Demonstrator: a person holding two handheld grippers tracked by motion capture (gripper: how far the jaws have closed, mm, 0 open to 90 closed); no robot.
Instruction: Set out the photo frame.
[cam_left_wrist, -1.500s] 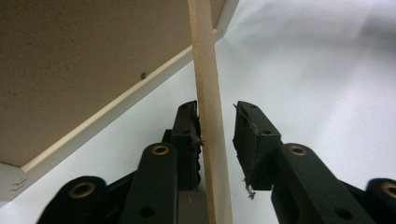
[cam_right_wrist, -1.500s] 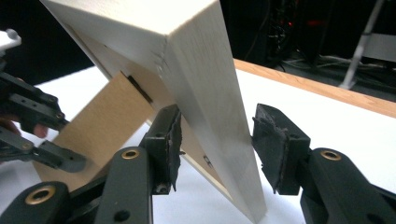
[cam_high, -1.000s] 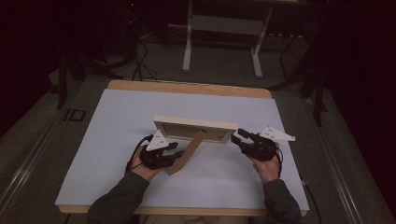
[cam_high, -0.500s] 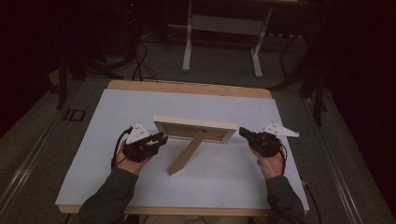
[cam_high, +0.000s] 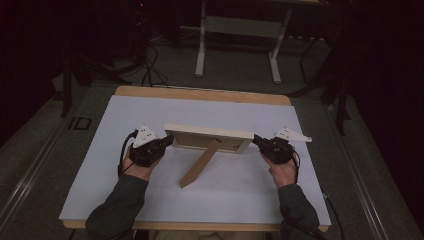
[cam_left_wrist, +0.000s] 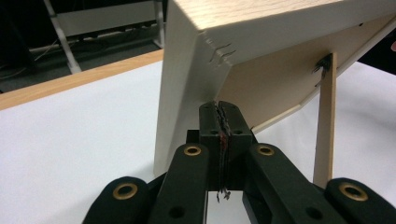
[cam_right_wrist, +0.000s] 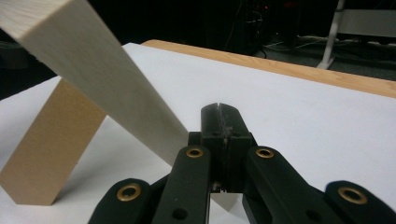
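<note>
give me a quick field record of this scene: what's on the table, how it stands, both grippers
surface: white table with a wooden edge
object: wooden picture frame, back toward the person
stance: upright, tilted, propped on its rear stand leg
left gripper: fingers shut, nothing between them, tips at the frame's left end
right gripper: fingers shut, nothing between them, tips at the frame's right end
contact with frame: cannot tell

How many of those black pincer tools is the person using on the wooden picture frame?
2. The left gripper is at the left end of the picture frame, the right gripper at its right end. Both have their jaws shut, and the frame stands on its prop.
</note>
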